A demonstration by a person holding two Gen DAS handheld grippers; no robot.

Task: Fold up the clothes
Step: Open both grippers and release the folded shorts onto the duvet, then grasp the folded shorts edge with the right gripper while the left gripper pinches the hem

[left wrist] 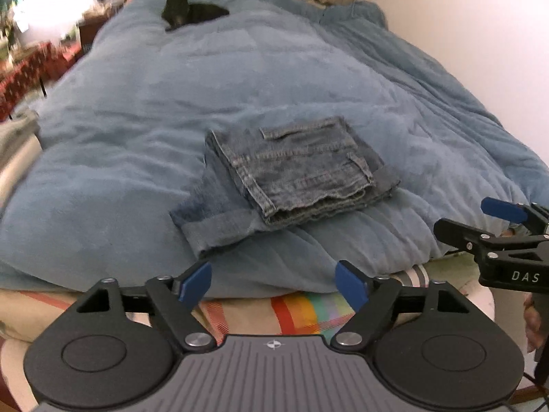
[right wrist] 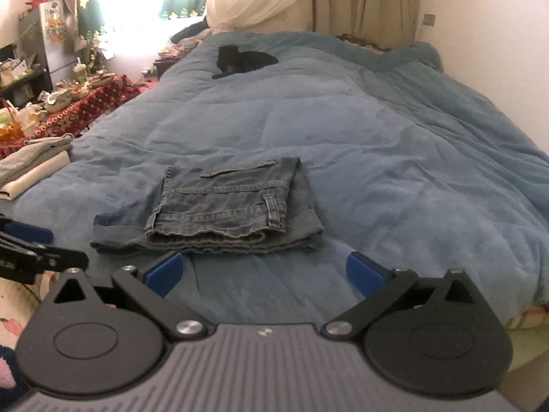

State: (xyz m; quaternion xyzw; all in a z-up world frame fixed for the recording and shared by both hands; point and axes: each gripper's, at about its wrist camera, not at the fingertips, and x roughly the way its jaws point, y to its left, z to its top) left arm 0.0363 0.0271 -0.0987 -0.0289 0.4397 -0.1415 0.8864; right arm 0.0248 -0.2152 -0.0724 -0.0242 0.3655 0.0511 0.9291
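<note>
On the blue quilt [right wrist: 377,144] that covers the bed, the folded jeans [right wrist: 219,209] lie near the foot edge, at twelve o'clock from both sets of tongs, a smaller folded stack atop the cuffed leg layer. Left tongs [left wrist: 273,283] hang wide apart, empty, just short of the bed edge. Right tongs [right wrist: 264,273] are likewise spread wide and hold nothing, just before the denim. At eleven o'clock, far up the quilt, lies a dark bundle [right wrist: 245,58]. Folded grey and cream cloths [right wrist: 31,168] sit at nine o'clock.
</note>
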